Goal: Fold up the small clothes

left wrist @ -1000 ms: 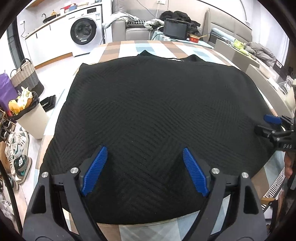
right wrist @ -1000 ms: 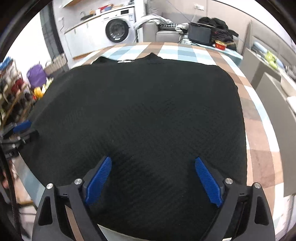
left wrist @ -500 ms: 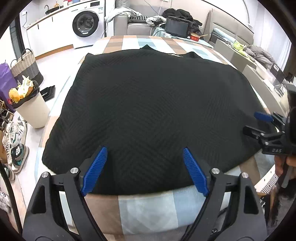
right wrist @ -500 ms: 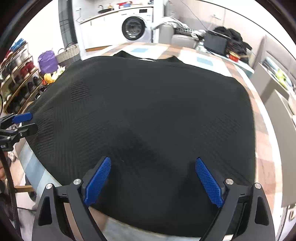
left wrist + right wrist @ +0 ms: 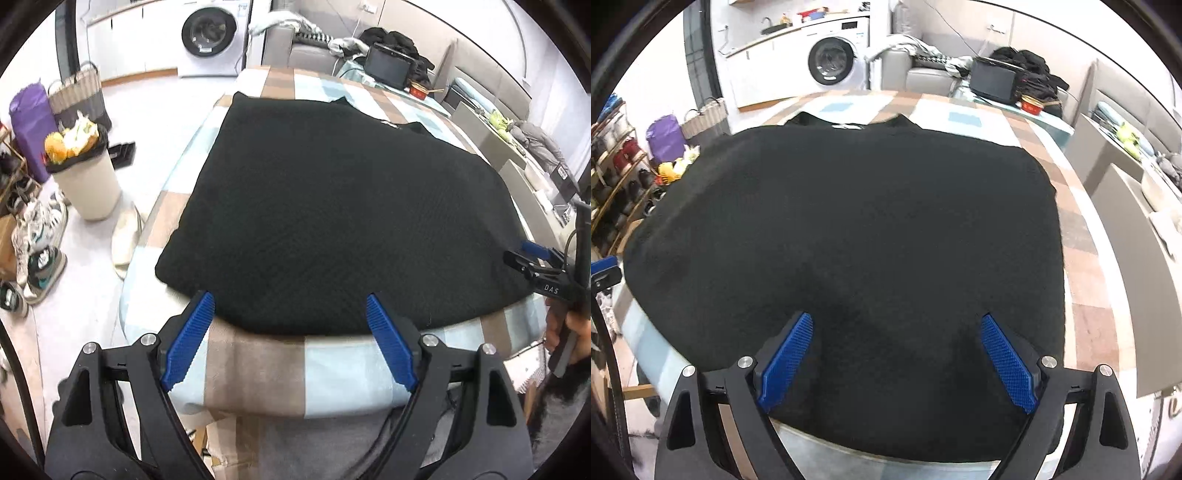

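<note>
on a checked tablecloth (image 5: 258,373) a black knitted garment (image 5: 332,221) is spread flat. the left gripper (image 5: 291,332) is held wide open over its near hem, gripping nothing. the right gripper (image 5: 897,354) is likewise spread wide above the fabric, empty.

A black knitted garment (image 5: 332,221) is lying spread flat on a table (image 5: 347,365) that is wearing a checked cloth of brown, pale blue and white. The left gripper (image 5: 290,314) is hovering over the near hem with its blue pads (image 5: 188,336) standing wide apart and nothing between them. At the right edge, the right gripper (image 5: 532,258) is reaching in over the garment's corner, a hand (image 5: 565,332) gripping its handle. On the floor to the left, a full waste bin (image 5: 85,177) is standing beside scattered shoes (image 5: 40,251). A washing machine (image 5: 210,37) is showing in the background.
</note>
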